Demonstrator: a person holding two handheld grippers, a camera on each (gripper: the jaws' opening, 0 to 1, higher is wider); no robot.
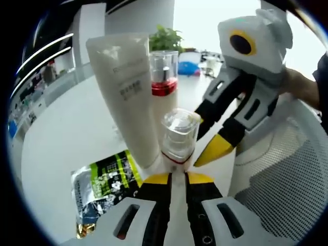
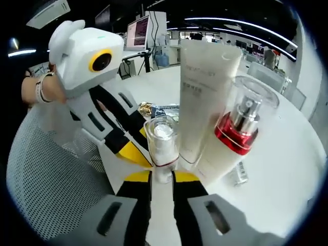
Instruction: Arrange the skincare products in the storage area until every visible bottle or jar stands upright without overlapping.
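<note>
So the small bottle (image 1: 179,134) with the clear cap was the thing to watch. In the left gripper view it stood upright dead ahead of the left gripper (image 1: 177,177), whose jaws were drawn in narrow right at its base. I couldn't tell if they were actually pinching it. The right gripper (image 1: 218,148) came in from the other side, yellow tips low beside that same bottle. In its own view the right gripper (image 2: 162,177) also sat narrow at the bottle's foot, grip again unclear.

Just behind the small bottle stood the white tube (image 1: 130,97), long axis up, close enough to look like touching. Next to that was the red-collared pump bottle (image 2: 233,130), also upright. Past them a green-and-black packet (image 1: 105,182) lay flat on the white table (image 1: 61,138), which had plenty of open room beyond. The mesh tray (image 2: 46,179) sat on the side away from the tube.
</note>
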